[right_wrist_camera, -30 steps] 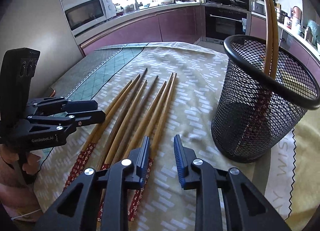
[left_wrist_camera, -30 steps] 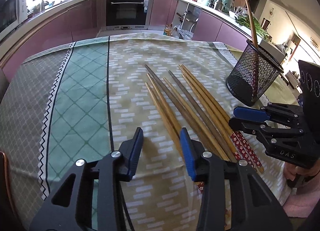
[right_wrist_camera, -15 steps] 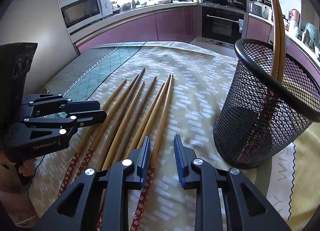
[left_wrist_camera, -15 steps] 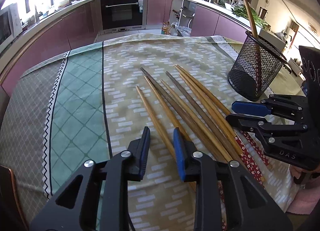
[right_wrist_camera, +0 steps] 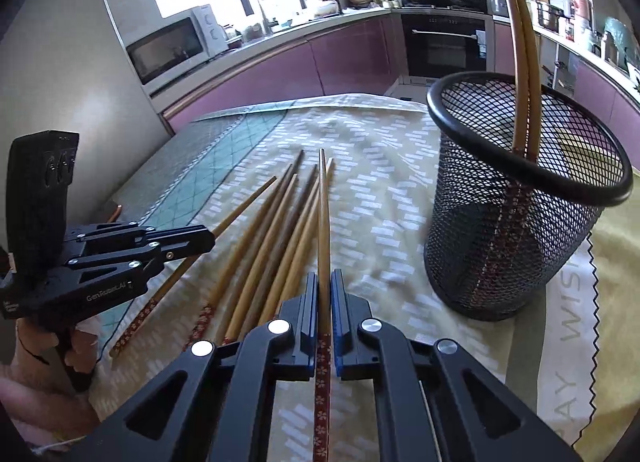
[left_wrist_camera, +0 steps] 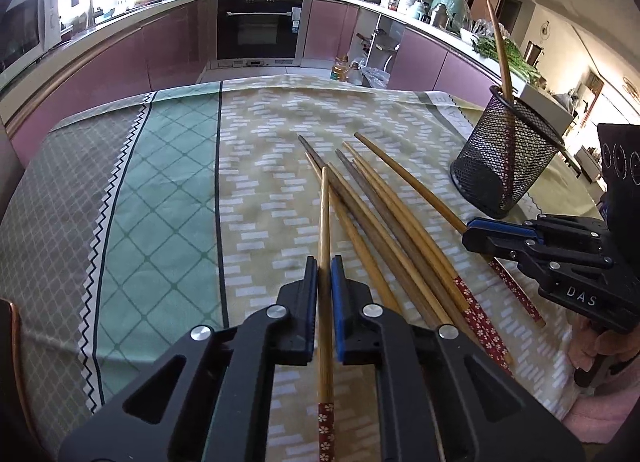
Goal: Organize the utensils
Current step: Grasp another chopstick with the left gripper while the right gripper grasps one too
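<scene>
Several wooden chopsticks with red flowered ends lie side by side on the cloth. My left gripper is at the row's left edge, its jaws closing tight on one chopstick that runs straight ahead between the pads. My right gripper is at the row's right edge, jaws likewise closing tight on another chopstick. Each gripper shows in the other's view: right gripper, left gripper. A black mesh basket stands to the right, holding two upright chopsticks.
A patterned tablecloth in green and beige covers the table, whose far edge faces purple kitchen cabinets and an oven. A person's hand grips the left tool's handle. A microwave sits on the counter.
Both grippers went from open to shut, each on one chopstick. The two gripped chopsticks have swung out of line with the row, and the left view has shifted right over the chopsticks.
</scene>
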Action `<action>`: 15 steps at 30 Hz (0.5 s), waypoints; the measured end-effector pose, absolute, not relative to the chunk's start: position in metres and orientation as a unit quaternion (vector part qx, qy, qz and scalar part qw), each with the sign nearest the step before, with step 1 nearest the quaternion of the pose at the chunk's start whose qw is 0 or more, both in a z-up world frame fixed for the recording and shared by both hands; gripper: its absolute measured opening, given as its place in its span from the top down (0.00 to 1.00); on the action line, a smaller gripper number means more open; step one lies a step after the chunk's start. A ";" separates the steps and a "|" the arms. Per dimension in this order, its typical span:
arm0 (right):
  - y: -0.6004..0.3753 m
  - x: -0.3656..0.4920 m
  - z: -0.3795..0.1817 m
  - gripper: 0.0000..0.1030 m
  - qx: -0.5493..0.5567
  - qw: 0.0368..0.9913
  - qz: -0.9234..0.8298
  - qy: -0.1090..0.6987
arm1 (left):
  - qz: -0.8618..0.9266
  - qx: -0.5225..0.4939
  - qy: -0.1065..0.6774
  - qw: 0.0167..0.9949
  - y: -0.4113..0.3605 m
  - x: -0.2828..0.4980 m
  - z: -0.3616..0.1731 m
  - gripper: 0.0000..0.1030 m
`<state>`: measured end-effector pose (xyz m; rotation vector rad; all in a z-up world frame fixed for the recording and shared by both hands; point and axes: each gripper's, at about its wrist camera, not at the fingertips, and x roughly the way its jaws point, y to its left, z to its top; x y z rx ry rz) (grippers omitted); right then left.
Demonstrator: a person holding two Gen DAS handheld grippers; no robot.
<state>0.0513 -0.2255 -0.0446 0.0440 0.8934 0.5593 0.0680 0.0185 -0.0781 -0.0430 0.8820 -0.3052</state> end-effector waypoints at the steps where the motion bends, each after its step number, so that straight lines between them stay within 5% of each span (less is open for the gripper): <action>1: -0.225 0.049 -0.044 0.95 0.018 0.862 0.273 0.426 | -0.155 -0.022 0.424 0.892 0.018 0.066 -0.078 0.93; 15: -0.199 0.060 -0.049 0.85 -0.066 0.850 0.268 0.448 | -0.192 0.017 0.451 0.872 0.008 0.076 -0.086 0.88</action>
